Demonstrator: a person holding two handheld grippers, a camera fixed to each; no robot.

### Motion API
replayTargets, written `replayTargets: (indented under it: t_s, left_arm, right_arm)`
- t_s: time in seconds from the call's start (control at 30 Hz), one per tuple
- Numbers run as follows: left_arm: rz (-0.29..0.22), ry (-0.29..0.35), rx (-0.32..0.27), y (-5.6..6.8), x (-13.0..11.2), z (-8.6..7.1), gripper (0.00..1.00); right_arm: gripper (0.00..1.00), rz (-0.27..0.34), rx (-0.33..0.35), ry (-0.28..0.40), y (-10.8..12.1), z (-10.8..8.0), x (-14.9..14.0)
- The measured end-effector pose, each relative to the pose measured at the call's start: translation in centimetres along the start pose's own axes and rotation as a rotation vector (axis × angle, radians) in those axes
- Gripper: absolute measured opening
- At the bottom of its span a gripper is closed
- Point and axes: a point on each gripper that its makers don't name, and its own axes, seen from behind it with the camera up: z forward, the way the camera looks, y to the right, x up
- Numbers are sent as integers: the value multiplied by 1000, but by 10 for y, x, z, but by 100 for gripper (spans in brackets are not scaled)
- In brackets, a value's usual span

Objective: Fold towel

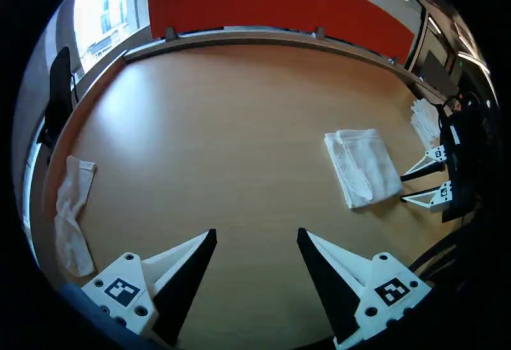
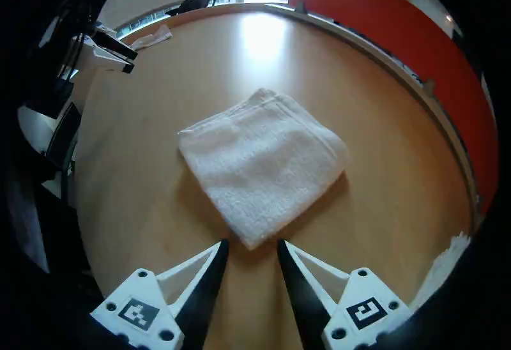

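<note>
Folded towel (image 2: pixel 265 161) sits well off the table (image 2: pixel 383 177) edges, corner at the right gripper (image 2: pixel 252 243), tips spread; left gripper (image 1: pixel 255 235) spread wide.

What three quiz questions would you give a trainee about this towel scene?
1. True or false: the towel is already folded.
2. The right claw is: A) shut on the towel, B) open at the towel's corner, C) holding a cup.
3. Fill in: the crumpled cloth lies near the table ___.
Key: 1 true; 2 B; 3 edge.
</note>
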Motion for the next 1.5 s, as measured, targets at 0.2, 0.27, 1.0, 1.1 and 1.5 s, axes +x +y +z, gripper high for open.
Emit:
replayTargets:
  t_s: [0.2,0.27,1.0,1.1,1.5]
  left_arm:
    - [-3,1,-1,0,1,0,94]
    - [-3,1,-2,0,1,0,94]
    - [0,0,-4,3,2,3,94]
    - [0,-1,-3,3,2,3,94]
    - [-1,12,-5,4,6,2,94]
  right_arm:
    - [36,11,4,0,-3,4,0]
    - [34,17,7,1,-4,4,0]
    - [4,37,9,26,-4,-3,2]
    - [4,34,4,37,-2,-6,7]
    - [4,-3,-30,121,13,-30,54]
